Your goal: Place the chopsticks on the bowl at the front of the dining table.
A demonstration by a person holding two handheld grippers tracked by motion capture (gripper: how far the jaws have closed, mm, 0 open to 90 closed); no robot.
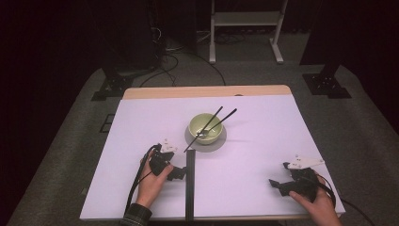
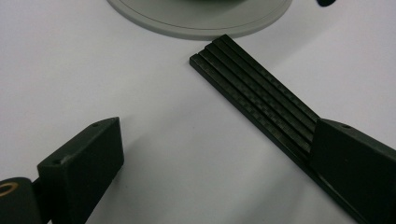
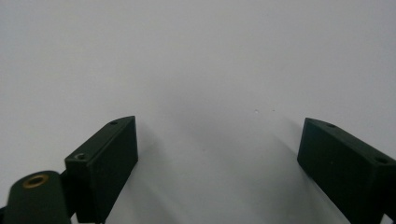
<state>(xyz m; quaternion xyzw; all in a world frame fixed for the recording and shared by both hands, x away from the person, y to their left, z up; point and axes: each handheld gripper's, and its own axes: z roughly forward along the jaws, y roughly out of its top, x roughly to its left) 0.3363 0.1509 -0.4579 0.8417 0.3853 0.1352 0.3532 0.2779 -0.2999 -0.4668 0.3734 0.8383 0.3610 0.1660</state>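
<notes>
Grippers sat lowest in frame: right gripper [image 1: 276, 185] at lower right, jaws spread over bare table [image 1: 254, 155]; left gripper [image 1: 181, 173] lower centre-left (jaws apart) beside black strip [image 1: 190, 183]. Higher, centre: bowl [image 1: 205, 128] holding chopsticks [image 1: 221, 117].

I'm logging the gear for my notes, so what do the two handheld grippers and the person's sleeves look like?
Both the left gripper and the right gripper are black, each with two blocky wedge-shaped jaws with small screw holes and a brass-coloured fitting near the base. Each carries a pale three-cornered plate on top and trails a black cable. A dark plaid sleeve covers the left wrist; the right wrist looks bare.
</notes>
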